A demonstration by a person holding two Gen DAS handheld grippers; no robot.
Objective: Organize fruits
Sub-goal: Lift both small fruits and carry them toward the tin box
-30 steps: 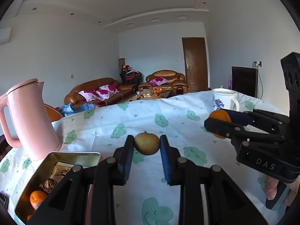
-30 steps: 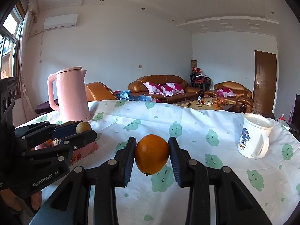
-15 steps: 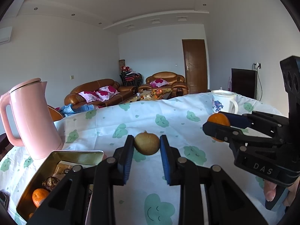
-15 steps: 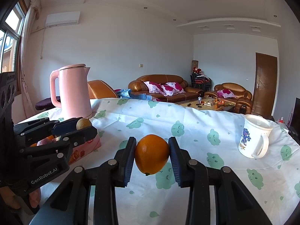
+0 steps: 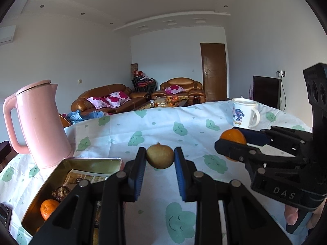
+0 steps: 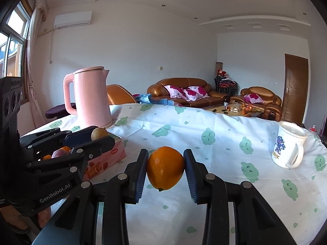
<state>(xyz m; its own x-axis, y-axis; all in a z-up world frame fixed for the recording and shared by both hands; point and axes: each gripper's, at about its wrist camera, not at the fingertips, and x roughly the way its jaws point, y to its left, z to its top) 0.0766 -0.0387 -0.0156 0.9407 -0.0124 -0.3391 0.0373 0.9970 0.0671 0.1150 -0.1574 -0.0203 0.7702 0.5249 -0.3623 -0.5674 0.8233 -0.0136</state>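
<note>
Since a second ago our right gripper (image 6: 165,168) has drifted sideways with its orange (image 6: 165,167), so the kettle (image 6: 90,98) and tin (image 6: 116,153) now sit further toward the middle of its view; our left gripper (image 5: 159,157) has barely shifted. We hold both fruits off the table (image 5: 184,126): the left jaws are pinched narrow on a small brown fruit (image 5: 159,156), the right jaws are clamped on the orange.

What matters next is where the tin (image 5: 67,163) lies. It sits low and to the left of our left gripper, just beside it, with a mandarin (image 5: 49,208) already inside. From the right gripper the tin is well to the left, with the left gripper between them. So we judge the left hand nearer and likely to drop first, swinging left and down; the right must wait or reach across. The mug (image 6: 289,145) stands far right, clear of both.
</note>
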